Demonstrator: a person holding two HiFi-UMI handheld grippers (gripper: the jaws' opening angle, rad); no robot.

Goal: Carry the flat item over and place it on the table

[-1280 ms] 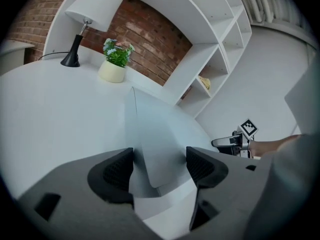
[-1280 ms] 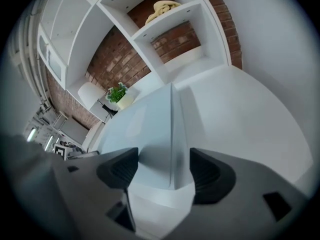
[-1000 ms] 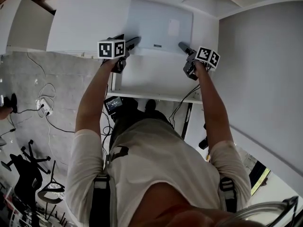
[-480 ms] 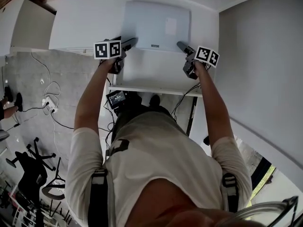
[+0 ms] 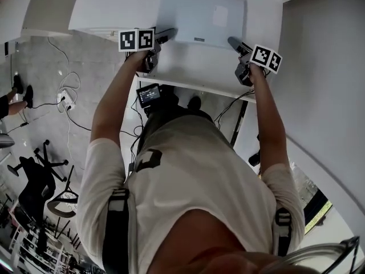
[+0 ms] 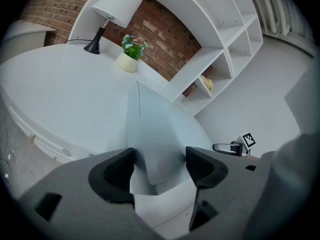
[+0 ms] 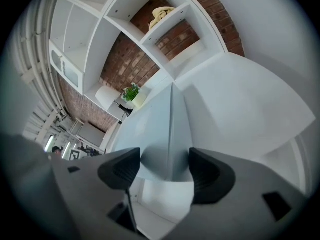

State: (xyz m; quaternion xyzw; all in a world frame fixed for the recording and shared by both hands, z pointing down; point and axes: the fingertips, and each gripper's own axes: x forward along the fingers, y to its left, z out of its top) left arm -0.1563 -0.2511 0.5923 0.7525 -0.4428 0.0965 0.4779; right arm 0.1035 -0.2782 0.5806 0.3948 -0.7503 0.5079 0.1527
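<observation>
The flat item point(image 5: 202, 15) is a pale grey-blue rectangular panel held over the white table point(image 5: 188, 67). I cannot tell whether it touches the tabletop. My left gripper point(image 5: 165, 36) holds its near left corner, and the panel point(image 6: 160, 134) fills the gap between the dark pads point(image 6: 117, 171). My right gripper point(image 5: 235, 43) holds the near right corner. Its jaws have just been closing, with the panel point(image 7: 167, 129) between them and against both pads point(image 7: 207, 171). The right gripper also shows in the left gripper view point(image 6: 222, 147).
A white lamp point(image 6: 107, 14) and a potted plant point(image 6: 131, 54) stand at the table's far side by a brick wall. White shelving point(image 6: 225, 49) rises beyond. A wall point(image 5: 325, 67) is close on the right. Cables, a power strip point(image 5: 67, 99) and a chair point(image 5: 40, 181) are on the floor at left.
Both grippers and the flat item between them have shifted together up and to the right in the head view. Each gripper keeps its place at its corner.
</observation>
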